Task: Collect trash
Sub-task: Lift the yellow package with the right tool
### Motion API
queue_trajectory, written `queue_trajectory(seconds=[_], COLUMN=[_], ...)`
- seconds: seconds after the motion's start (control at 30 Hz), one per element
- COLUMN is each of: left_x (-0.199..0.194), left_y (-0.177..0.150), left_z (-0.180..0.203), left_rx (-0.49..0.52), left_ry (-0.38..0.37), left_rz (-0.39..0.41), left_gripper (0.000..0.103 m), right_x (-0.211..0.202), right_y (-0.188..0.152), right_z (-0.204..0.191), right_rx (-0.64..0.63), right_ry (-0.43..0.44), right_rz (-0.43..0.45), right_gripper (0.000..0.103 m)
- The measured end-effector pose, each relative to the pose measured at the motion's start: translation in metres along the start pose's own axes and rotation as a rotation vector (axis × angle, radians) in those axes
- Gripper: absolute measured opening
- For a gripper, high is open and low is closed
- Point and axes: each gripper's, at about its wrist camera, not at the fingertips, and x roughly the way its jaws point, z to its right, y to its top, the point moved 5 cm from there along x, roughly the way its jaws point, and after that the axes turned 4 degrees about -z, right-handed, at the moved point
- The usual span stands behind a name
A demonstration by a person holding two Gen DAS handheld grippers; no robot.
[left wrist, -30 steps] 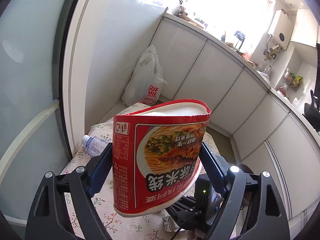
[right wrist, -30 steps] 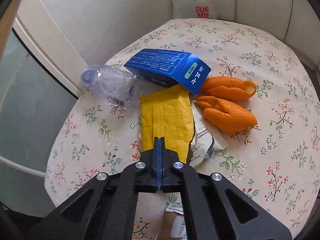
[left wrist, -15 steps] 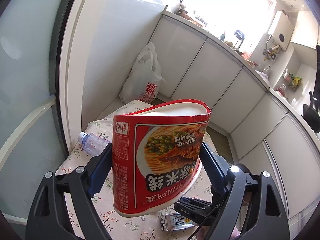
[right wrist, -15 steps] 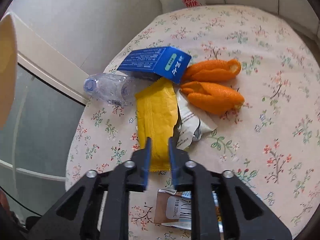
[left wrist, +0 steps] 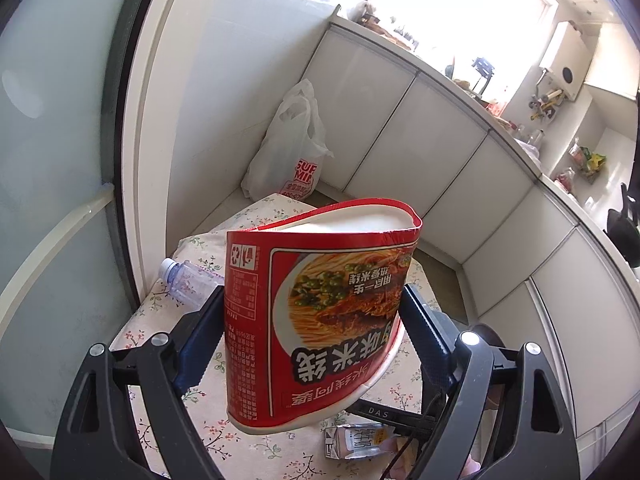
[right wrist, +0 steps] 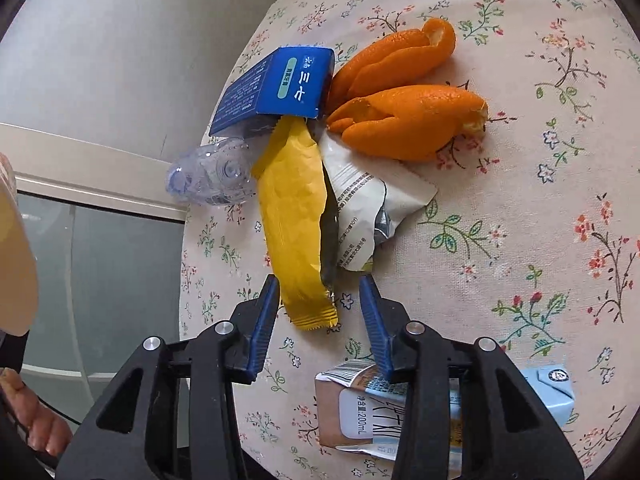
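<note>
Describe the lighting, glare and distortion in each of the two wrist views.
Left wrist view: the window is blown out to white, the cabinet fronts bow into curves, and the noodle cup stays sharp. Right wrist view: even soft light, no glare, crisp yellow wrapper, tablecloth edge bent round by the fisheye.

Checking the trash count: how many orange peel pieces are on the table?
2. One orange peel lies farther back, right of the blue box; the other orange peel lies just in front of it, its near edge over the white wrapper. More could hide under the pile.
</note>
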Motion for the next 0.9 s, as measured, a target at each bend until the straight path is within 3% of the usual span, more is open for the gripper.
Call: queue_trajectory(seconds=[0.13,0.17,0.2,0.3,0.4,0.9], left_x=[0.005,0.006,0.007,0.009,0.009,0.009], left_y=[-0.001,-0.001,-0.001,-0.002,-0.001,-0.006], left_z=[0.0,0.0,0.001,0.002,0.0,0.003], left_rx=[-0.005,-0.004,-0.001,0.001,-0.001,-0.009], left_ry=[0.002,0.003,0.006,0.011,0.014,0.008], left_rz=[-0.01,-0.012,-0.014,-0.016,-0.013,-0.002], left_gripper=[0.082,0.082,0.082,0.082,0.082,0.082], right_x=[0.009,0.013,0.016,0.02,0.018,-0.044], right_y=[-0.001,0.0,0.001,0.002,0.001,-0.009], right_z=[-0.003,-0.003,-0.002,0.002,-0.007,-0.044], right_rx=[0.01,0.018,0.031,0.047,0.004,-0.135], right_ry=[0.031,0.03,0.026,0.024,-0.004,-0.031], right_rz=[-0.023,-0.024,-0.022,-0.014,0.004,0.136], right_gripper=[0.039,0.036,0.021,0.008,0.002,0.001])
